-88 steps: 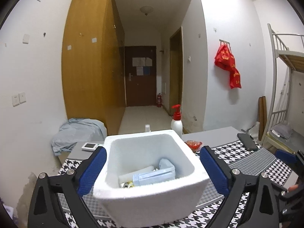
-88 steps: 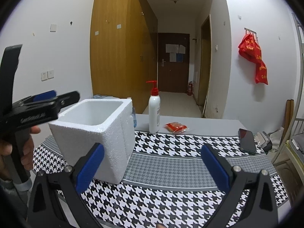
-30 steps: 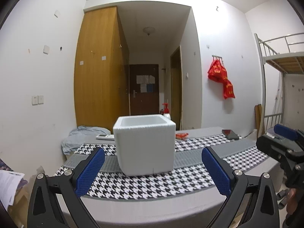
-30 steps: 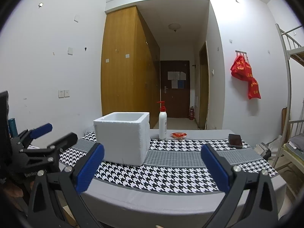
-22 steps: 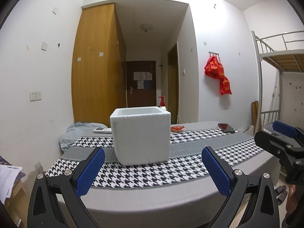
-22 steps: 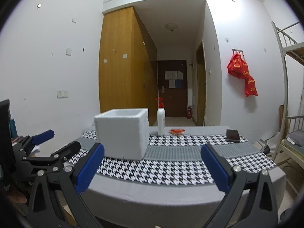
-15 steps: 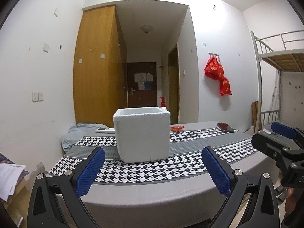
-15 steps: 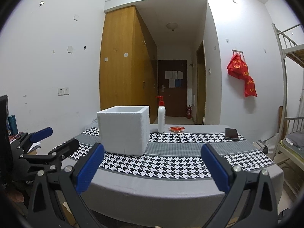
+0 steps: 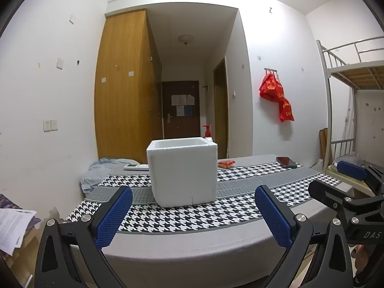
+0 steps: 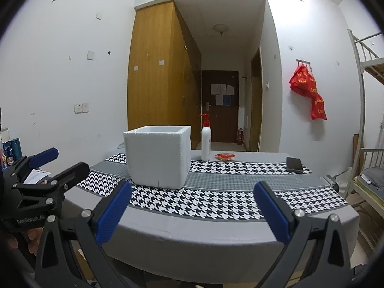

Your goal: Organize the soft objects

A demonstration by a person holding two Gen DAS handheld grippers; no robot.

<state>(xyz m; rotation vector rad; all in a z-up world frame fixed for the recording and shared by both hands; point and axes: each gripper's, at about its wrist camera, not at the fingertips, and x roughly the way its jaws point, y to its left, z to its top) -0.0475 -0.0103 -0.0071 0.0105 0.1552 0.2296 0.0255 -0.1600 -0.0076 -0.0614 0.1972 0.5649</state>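
A white foam box (image 9: 183,171) stands on the houndstooth-covered table (image 9: 192,218); it also shows in the right wrist view (image 10: 158,158). Its contents are hidden from this low angle. My left gripper (image 9: 193,216) is open and empty, held in front of the table's near edge. My right gripper (image 10: 192,212) is open and empty, also off the table's front edge. Each gripper shows at the side of the other's view.
A white pump bottle (image 10: 206,142), a red packet (image 10: 224,156) and a dark phone (image 10: 294,164) lie toward the table's far side. A grey cloth (image 9: 108,168) lies at the back left. A bunk bed (image 9: 352,110) stands at the right.
Both grippers have pulled back and dropped low, away from the foam box, which now looks smaller and shows no inside. Both stay open and empty.
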